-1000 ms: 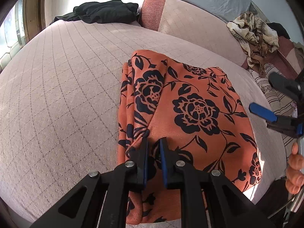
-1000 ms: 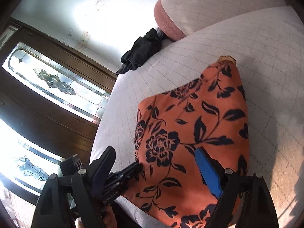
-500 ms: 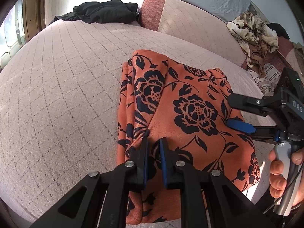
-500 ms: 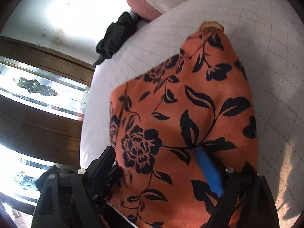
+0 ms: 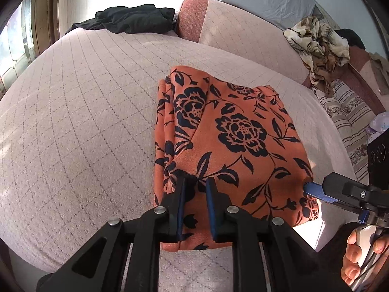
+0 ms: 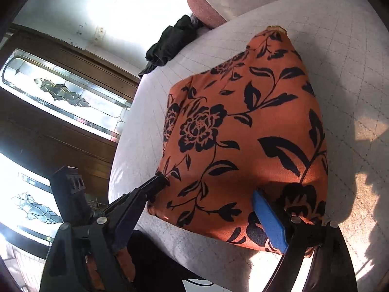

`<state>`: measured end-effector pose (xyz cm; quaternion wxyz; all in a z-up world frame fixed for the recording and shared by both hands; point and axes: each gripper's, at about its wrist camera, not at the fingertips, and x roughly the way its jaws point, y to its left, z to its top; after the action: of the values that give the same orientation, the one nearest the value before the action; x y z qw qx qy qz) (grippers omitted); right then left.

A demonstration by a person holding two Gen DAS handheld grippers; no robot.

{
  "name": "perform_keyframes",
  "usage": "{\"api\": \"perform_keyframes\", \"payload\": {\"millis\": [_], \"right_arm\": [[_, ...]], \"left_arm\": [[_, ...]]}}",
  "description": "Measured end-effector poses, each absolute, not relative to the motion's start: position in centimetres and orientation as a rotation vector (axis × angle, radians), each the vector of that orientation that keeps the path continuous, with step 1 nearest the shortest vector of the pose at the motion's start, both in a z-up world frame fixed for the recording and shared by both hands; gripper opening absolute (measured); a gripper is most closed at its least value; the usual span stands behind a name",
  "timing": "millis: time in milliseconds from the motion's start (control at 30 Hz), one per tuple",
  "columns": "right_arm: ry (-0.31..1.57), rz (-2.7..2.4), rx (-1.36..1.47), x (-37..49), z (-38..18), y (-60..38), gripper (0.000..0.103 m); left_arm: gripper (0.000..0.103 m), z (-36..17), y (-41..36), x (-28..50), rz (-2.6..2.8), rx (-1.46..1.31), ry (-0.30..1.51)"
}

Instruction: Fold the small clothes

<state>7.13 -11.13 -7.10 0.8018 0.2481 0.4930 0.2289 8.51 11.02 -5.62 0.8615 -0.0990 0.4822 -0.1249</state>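
Note:
An orange garment with a black flower print [image 5: 233, 141] lies folded into a rough rectangle on the pink quilted sofa seat [image 5: 85, 121]. My left gripper [image 5: 195, 182] stands over the garment's near left edge, its jaws slightly apart with a fold of cloth between them. My right gripper [image 6: 211, 189] is open wide over the near corner of the garment [image 6: 243, 131], its blue pad [image 6: 268, 221] touching the cloth. The right gripper also shows in the left wrist view [image 5: 316, 191] at the garment's right edge.
A black garment [image 5: 131, 20] lies at the sofa's far end by the window. A crumpled beige patterned cloth [image 5: 318, 41] hangs over the backrest [image 5: 243, 36] at right. A striped cushion [image 5: 347, 112] lies beyond it. Dark wooden window frames [image 6: 60, 121] stand to the left.
My left gripper's jaws have opened a little on the cloth. My right gripper has moved in low along the garment's near right edge, jaws still wide.

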Motion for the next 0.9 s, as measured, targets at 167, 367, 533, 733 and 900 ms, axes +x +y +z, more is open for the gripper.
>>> {"api": "perform_keyframes", "payload": {"millis": [167,367,533,733,900], "right_arm": [[0.943,0.380,0.502,5.4,-5.3,-15.5,0.091],[0.971,0.312,0.562,7.6,-6.4,-19.3,0.091],[1.016,0.344,0.586,11.5,-7.6,-18.9,0.091],[1.091,0.354,0.614,14.5,-10.5,-17.4,0.091],[1.106,0.385,0.515,14.9,-11.0,-15.1,0.066]], "left_arm": [[0.080,-4.5,11.8,9.2,-0.173,-0.177,0.939],[0.080,-5.6,12.5,11.8,-0.253,-0.315,0.999],[0.080,-7.8,14.2,14.3,-0.295,-0.448,1.046],[0.080,-10.5,14.6,15.2,-0.346,-0.503,1.095],[0.039,-11.0,14.2,15.3,-0.394,-0.492,1.071]]}}
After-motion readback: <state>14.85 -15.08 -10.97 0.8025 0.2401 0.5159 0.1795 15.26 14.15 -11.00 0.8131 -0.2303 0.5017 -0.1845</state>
